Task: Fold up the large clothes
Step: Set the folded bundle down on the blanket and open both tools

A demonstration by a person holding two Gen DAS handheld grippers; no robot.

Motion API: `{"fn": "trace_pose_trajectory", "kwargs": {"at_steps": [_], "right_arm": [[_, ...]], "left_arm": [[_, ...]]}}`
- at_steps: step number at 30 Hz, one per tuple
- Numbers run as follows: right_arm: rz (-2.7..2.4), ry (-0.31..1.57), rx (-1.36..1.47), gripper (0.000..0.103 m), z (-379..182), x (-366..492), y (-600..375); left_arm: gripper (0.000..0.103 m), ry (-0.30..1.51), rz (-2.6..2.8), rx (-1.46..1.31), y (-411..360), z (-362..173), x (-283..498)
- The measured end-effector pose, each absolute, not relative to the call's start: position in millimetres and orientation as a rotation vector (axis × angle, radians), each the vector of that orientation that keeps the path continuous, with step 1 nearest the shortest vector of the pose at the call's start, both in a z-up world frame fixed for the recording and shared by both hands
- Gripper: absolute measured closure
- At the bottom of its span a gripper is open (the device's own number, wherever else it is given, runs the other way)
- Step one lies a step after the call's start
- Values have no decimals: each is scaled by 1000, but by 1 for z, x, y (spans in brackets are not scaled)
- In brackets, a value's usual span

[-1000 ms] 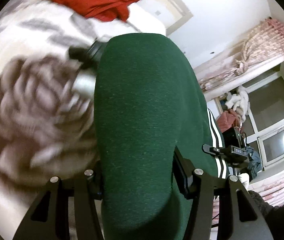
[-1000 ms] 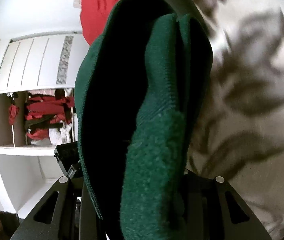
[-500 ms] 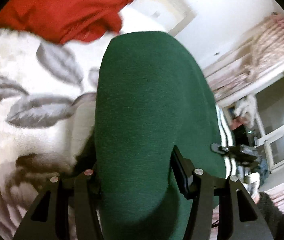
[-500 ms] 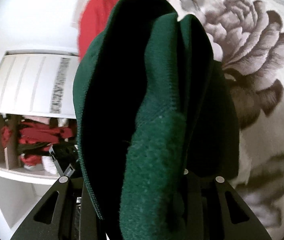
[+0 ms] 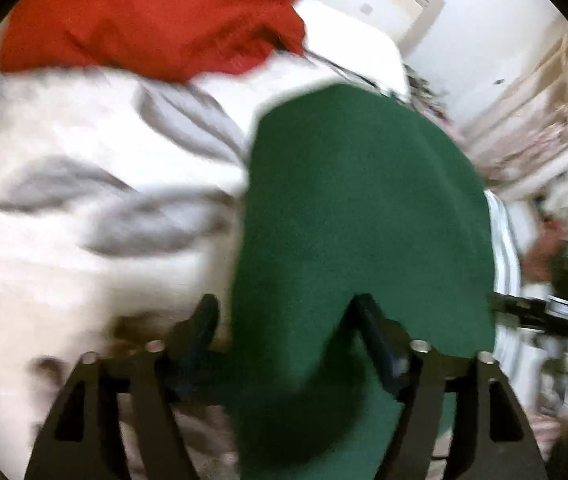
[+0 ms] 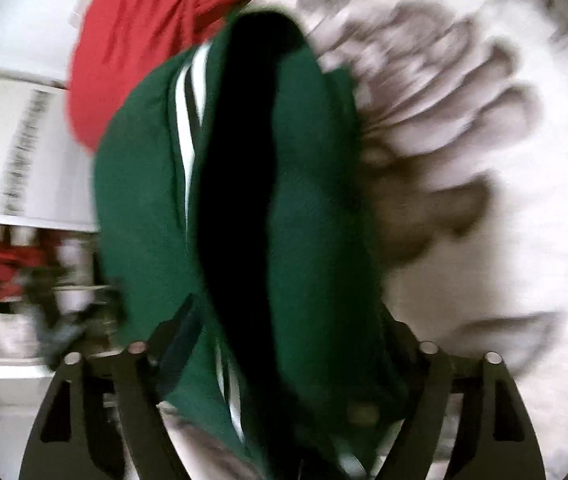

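We see the green garment [image 5: 364,220] as thick matt cloth with a fine napped, fleecy surface; in the right wrist view it [image 6: 312,208] carries smooth white stripes. The red garment [image 5: 155,20] looks like thinner, smoother cloth, creased and without sheen. The bedspread [image 5: 63,240] is soft, plush-looking fabric, pale with grey-brown flower print. The left gripper [image 5: 284,332] and right gripper [image 6: 284,336] show matt black plastic frames with small shiny metal screw heads

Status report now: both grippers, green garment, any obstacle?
Left gripper shut on green garment. Right gripper shut on it too. Red garment lies beyond on floral blanket.
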State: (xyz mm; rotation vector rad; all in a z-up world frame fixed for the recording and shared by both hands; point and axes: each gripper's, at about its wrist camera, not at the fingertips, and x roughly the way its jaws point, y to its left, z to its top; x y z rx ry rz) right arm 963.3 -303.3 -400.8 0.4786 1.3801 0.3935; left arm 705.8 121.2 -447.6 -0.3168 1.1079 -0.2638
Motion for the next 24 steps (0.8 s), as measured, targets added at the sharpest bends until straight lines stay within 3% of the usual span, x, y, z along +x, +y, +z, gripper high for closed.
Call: {"fn": "trace_pose_trajectory", "kwargs": {"at_steps": [2,6,13,24], "right_arm": [[286,1340,373,7,-378,946,-299],[83,1240,108,6,-351,889,-288],[5,1152,63,5,-297,788,-260],[-63,984,-2,5,-122,627,-256]], "left_arm": [[14,1054,-166,-258,121,-430,688],[13,1005,-36,-157,109,-402,645],[12,963,24,-35,71,-343,565],[13,883,48,-66,53,-218,453]]}}
